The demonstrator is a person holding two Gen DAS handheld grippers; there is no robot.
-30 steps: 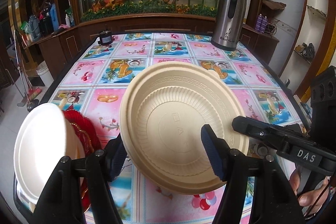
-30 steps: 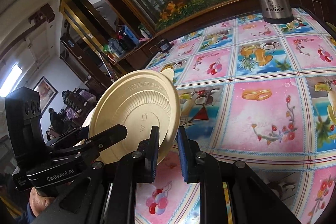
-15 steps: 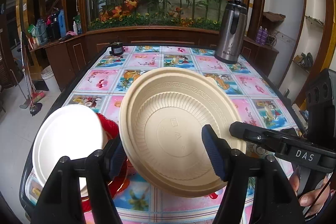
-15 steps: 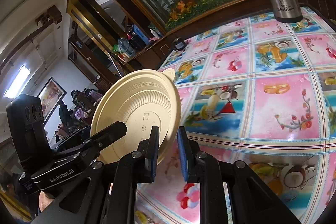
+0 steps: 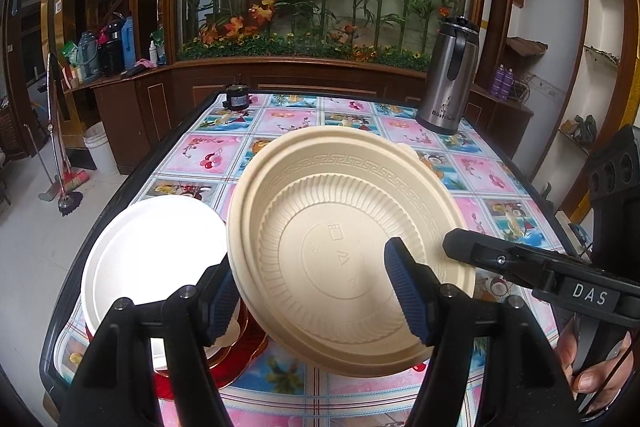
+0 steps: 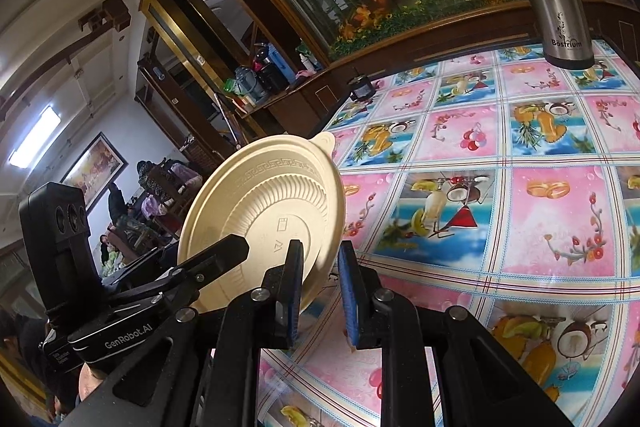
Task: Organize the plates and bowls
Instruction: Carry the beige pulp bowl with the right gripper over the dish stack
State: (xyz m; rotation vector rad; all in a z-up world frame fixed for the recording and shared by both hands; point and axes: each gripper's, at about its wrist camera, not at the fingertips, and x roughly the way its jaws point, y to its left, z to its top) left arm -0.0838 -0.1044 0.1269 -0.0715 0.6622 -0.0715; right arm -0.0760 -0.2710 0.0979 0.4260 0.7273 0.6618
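The beige plate [image 5: 340, 247] is round and shallow, with a ribbed wall, a Greek-key band along its rim and a small tab at its far edge; it is tilted up off the tabletop [image 5: 288, 119], underside toward both cameras. The right claw [image 6: 318, 291] is clenched on its near-right rim, one blue pad on each face. The left claw [image 5: 312, 291] stands released, its fingers spread wide on either side of the plate's near part; whether the left pad touches the rim cannot be told.

The tabletop wears a glossy cloth of pink and blue fruit and flower squares. Beyond its far end runs a dark wooden counter under a glass-fronted display of bamboo and artificial flowers.

At the near left a white plate [image 5: 156, 251] lies on a red dish [image 5: 224, 367]. A steel thermos jug [image 5: 450, 79] stands far right, a small dark jar [image 5: 237, 99] far left
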